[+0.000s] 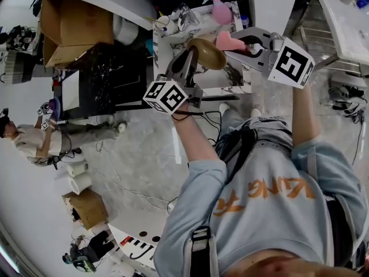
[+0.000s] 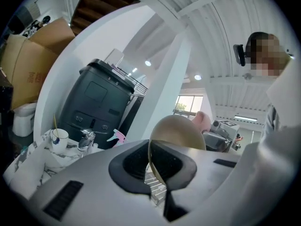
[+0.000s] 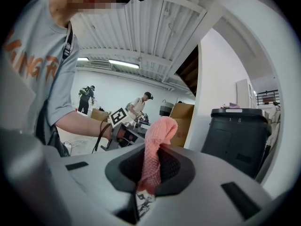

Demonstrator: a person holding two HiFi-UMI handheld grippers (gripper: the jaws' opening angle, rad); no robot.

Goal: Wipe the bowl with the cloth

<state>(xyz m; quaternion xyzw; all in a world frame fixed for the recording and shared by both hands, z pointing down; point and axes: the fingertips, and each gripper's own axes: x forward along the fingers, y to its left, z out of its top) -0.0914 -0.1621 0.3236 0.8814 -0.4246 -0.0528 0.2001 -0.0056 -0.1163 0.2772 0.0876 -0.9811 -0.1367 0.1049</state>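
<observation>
Upper centre, head view: left gripper (image 1: 185, 62) pinches the bowl (image 1: 207, 53) by its rim; the bowl stands on edge, projecting right of the jaws. Immediately right, the cloth (image 1: 229, 40) meets the bowl's edge; contact unconfirmed. Right gripper (image 1: 247, 39) clamps the cloth, which protrudes leftward.

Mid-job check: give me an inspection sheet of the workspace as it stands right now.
Surface: marble-patterned table, crowded at its far end.
Job's things: tan bowl and pink cloth, both held above the table and close together; contact unclear.
Clutter: white cup and pink spray bottle on the table.
Grippers: left gripper jaws shut on the bowl's rim; right gripper jaws shut on the cloth.
Cables: cables loose on the floor by the table.
Surroundings: cardboard boxes, black bin, people in the background.
</observation>
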